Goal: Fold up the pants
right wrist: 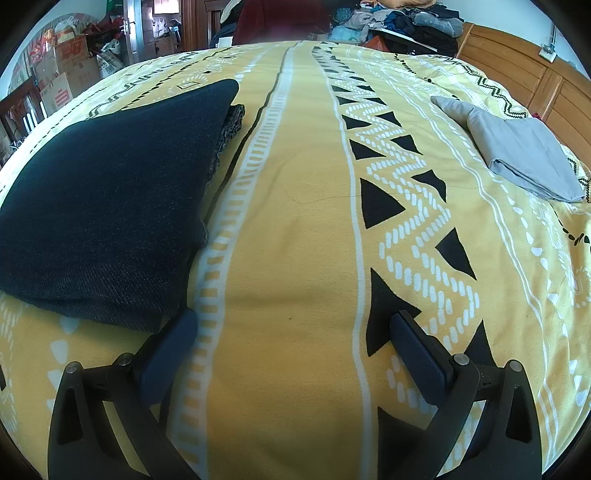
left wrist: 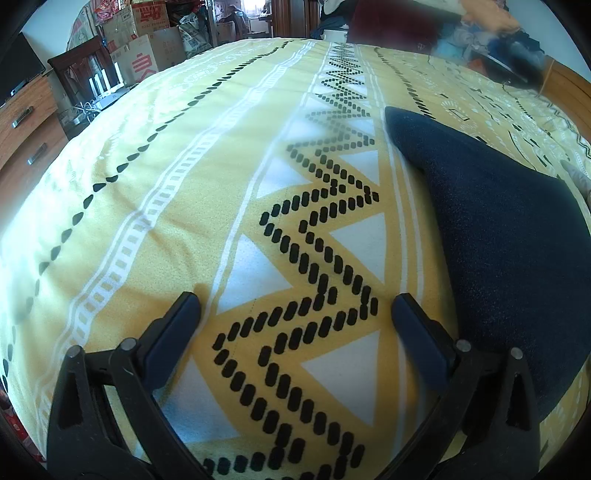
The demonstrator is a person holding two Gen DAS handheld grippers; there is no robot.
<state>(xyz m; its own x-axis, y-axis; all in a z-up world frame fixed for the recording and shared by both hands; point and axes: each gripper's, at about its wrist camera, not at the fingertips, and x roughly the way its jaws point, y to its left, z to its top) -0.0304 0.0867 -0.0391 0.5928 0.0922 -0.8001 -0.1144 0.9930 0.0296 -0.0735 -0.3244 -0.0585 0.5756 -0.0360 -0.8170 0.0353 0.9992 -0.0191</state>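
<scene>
Dark navy pants (left wrist: 495,229) lie folded into a flat stack on the yellow patterned bedspread (left wrist: 184,206). In the left wrist view they sit to the right of my left gripper (left wrist: 295,306), which is open and empty over the bedspread. In the right wrist view the pants (right wrist: 107,199) lie to the left of my right gripper (right wrist: 293,325), which is open and empty; its left finger (right wrist: 173,339) is close to the stack's near corner.
A folded grey garment (right wrist: 517,151) lies at the right of the bed (right wrist: 295,221). A pile of clothes (right wrist: 406,22) sits at the far end by a wooden headboard (right wrist: 517,74). Cardboard boxes (left wrist: 147,48) and a wooden dresser (left wrist: 26,125) stand left of the bed.
</scene>
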